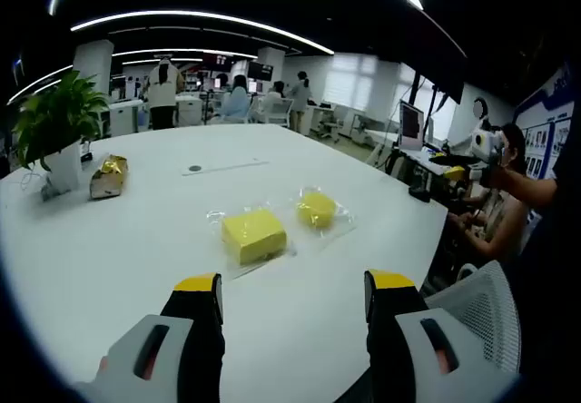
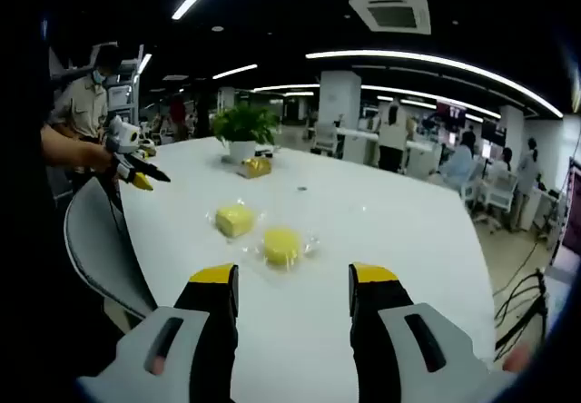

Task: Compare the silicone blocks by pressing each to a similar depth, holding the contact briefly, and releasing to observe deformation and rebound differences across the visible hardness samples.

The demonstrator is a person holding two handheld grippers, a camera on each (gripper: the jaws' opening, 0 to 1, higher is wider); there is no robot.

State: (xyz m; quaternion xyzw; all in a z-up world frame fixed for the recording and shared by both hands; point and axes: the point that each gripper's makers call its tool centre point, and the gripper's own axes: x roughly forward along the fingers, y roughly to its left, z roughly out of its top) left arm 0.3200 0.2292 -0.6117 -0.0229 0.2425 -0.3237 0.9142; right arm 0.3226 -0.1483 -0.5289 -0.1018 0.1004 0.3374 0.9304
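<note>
1. Open-plan office space surrounds us, with ceiling light strips and people at far desks; we work at a large white table [image 1: 109,258] that leaves plenty of bare surface for pressing.

2. Two yellow silicone samples lie side by side near the table's front edge, each on or in a clear plastic wrap — a square block [image 1: 253,236] and a rounder block [image 1: 317,209]. We judge they sit close together so both can be pressed in turn without repositioning.

3. Our landmark is the square block: the rounder block sits just beside it, apart, not touching. A potted plant [image 1: 56,126] and a small gold-wrapped packet [image 1: 108,176] stand well behind the square block, out of the working area.

4. Our left gripper [image 1: 292,296] hovers short of the square block, jaws spread wide and holding nothing — likely so either jaw tip can come down on a sample.

5. Our right gripper [image 2: 292,287] also has its jaws wide apart and empty, aimed toward the rounder block [image 2: 280,244], with the square block [image 2: 235,219] just past it.

6. Neither sample is touched yet, so we judge no press is under way.
</note>
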